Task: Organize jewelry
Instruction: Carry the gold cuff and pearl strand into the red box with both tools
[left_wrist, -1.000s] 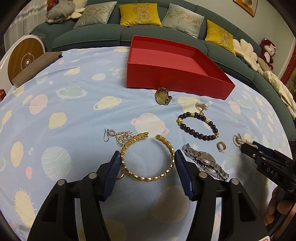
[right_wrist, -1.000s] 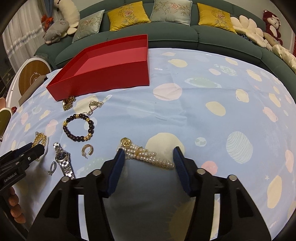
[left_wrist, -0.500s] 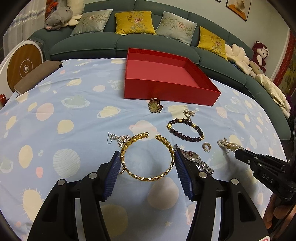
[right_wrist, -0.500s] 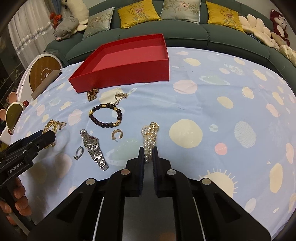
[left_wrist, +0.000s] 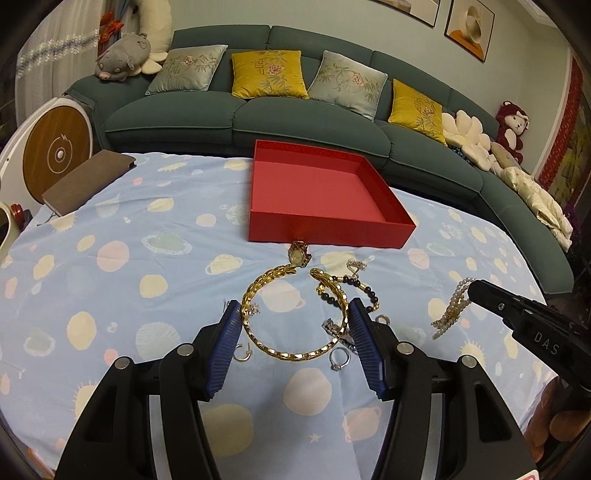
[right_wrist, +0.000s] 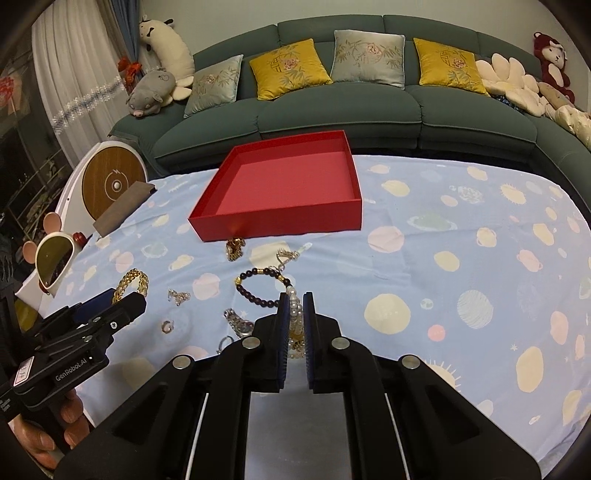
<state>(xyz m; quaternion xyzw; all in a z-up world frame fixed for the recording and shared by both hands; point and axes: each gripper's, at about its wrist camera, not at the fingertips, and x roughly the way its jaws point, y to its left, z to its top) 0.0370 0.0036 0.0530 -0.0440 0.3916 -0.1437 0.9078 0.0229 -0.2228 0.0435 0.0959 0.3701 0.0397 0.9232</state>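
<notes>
My left gripper is shut on a gold chain bangle and holds it above the cloth; it also shows in the right wrist view. My right gripper is shut on a pearl bracelet, which dangles from its tips in the left wrist view. The empty red box stands ahead, also in the right wrist view. On the cloth lie a dark bead bracelet, a silver watch, a gold watch, rings and earrings.
The table has a blue planet-print cloth. A brown book lies at its far left corner. A green sofa with cushions runs behind. A mirror stands off the left edge.
Both grippers have risen with their pieces lifted off the cloth. The right gripper closed on the pearl bracelet, which now hangs from it. The bangle is up too.
</notes>
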